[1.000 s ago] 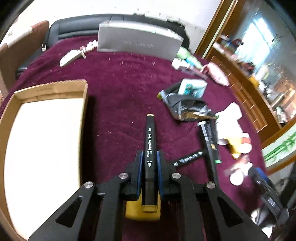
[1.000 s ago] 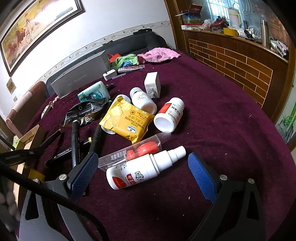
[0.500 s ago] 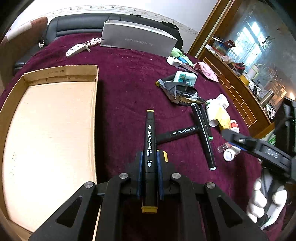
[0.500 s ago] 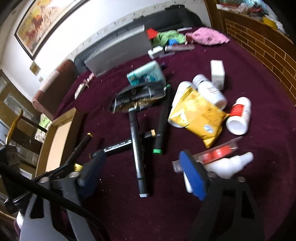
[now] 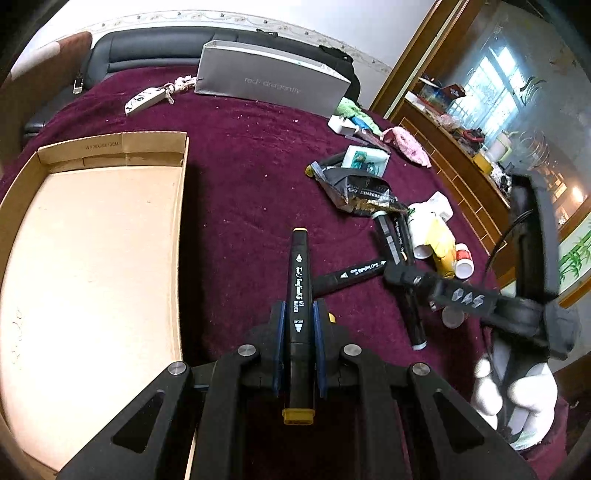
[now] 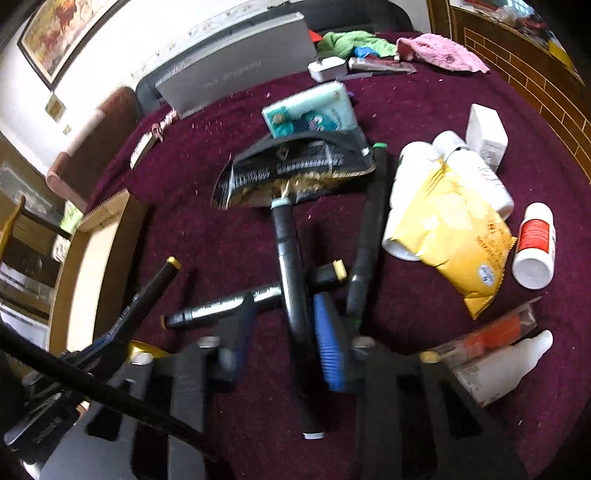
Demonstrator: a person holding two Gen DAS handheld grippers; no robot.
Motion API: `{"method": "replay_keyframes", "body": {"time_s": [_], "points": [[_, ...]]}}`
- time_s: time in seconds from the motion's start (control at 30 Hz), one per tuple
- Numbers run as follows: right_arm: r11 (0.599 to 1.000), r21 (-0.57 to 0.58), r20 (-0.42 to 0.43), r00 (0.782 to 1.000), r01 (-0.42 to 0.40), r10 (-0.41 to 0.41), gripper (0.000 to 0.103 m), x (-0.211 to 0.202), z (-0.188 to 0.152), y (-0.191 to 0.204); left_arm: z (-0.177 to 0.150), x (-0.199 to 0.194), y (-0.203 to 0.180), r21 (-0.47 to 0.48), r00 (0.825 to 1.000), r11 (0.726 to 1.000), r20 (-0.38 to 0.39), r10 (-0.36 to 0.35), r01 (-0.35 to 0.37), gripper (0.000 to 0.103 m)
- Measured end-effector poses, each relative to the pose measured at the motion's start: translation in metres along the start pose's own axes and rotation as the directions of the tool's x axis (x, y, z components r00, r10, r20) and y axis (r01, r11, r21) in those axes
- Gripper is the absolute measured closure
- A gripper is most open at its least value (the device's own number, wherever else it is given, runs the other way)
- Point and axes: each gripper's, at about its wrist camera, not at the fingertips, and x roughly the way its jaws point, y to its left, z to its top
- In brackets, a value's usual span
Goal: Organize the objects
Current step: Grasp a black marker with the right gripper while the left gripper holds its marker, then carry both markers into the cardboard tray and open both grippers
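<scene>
A black marker with yellow end caps [image 5: 298,295] hangs level just right of the empty cardboard tray [image 5: 92,258]. Farther right of the tray, three more black markers [image 6: 291,280] lie crossed on the cloth, the grey-capped one on top.

A dark red cloth [image 5: 240,166] covers the bench under the left gripper [image 5: 298,314]. Far ahead of it, past the cloth's far edge, is a black sofa [image 5: 147,48], and a brown chair [image 5: 48,62] stands ahead on its left. Ahead on its right is a bright window [image 5: 491,92]. Far ahead of the right gripper [image 6: 284,317], to the left, a picture with horses [image 6: 62,33] hangs on the white wall. Ahead on its right is a brown brick counter [image 6: 517,62].
</scene>
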Motion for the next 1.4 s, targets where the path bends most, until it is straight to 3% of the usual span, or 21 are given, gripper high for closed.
{"method": "replay_keyframes", "body": {"time_s": [0.07,0.17,0.3,0.47,0.6,0.73,0.87,0.97,1.2,1.4], "points": [[0.999,-0.025,-0.025,0.999,0.02,-0.02,0.091,0.005,-0.005,0.004,0.0,-0.006,0.003,-0.014,1.0,1.0,0.021,-0.012,0.013,0.092],[0.999,-0.032,-0.022,1.0,0.012,-0.013,0.091,0.001,-0.01,0.004,0.001,-0.02,0.009,-0.025,0.998,0.999,0.064,-0.023,0.024,0.092],[0.999,-0.026,0.0,0.999,-0.044,0.044,0.091,-0.021,-0.015,0.004,0.003,-0.041,0.019,-0.049,0.993,0.998,0.114,-0.021,0.027,0.092],[0.987,-0.037,0.011,0.987,-0.159,0.16,0.091,-0.048,-0.014,0.024,0.007,-0.066,0.041,-0.087,0.985,0.996,0.168,0.03,-0.015,0.092],[0.951,-0.047,-0.028,0.952,-0.307,0.306,0.09,-0.046,-0.005,0.068,0.014,-0.082,0.067,-0.124,0.978,0.991,0.193,0.081,-0.058,0.092],[0.914,-0.035,-0.094,0.912,-0.403,0.399,0.09,-0.029,0.005,0.116,0.025,-0.082,0.094,-0.149,0.974,0.983,0.185,0.132,-0.105,0.092],[0.915,-0.04,-0.144,0.908,-0.402,0.393,0.09,0.004,0.016,0.163,0.041,-0.067,0.12,-0.183,0.976,0.975,0.154,0.152,-0.123,0.092],[0.939,-0.06,-0.157,0.932,-0.338,0.326,0.09,0.033,0.024,0.189,0.051,-0.052,0.139,-0.223,0.981,0.967,0.124,0.151,-0.121,0.092],[0.978,-0.073,-0.171,0.968,-0.197,0.182,0.09,0.087,0.041,0.21,0.065,-0.016,0.166,-0.289,0.988,0.952,0.078,0.131,-0.104,0.092],[0.986,-0.108,-0.152,0.982,-0.125,0.108,0.09,0.105,0.045,0.213,0.067,-0.003,0.171,-0.31,0.992,0.948,0.076,0.096,-0.068,0.092]]}}
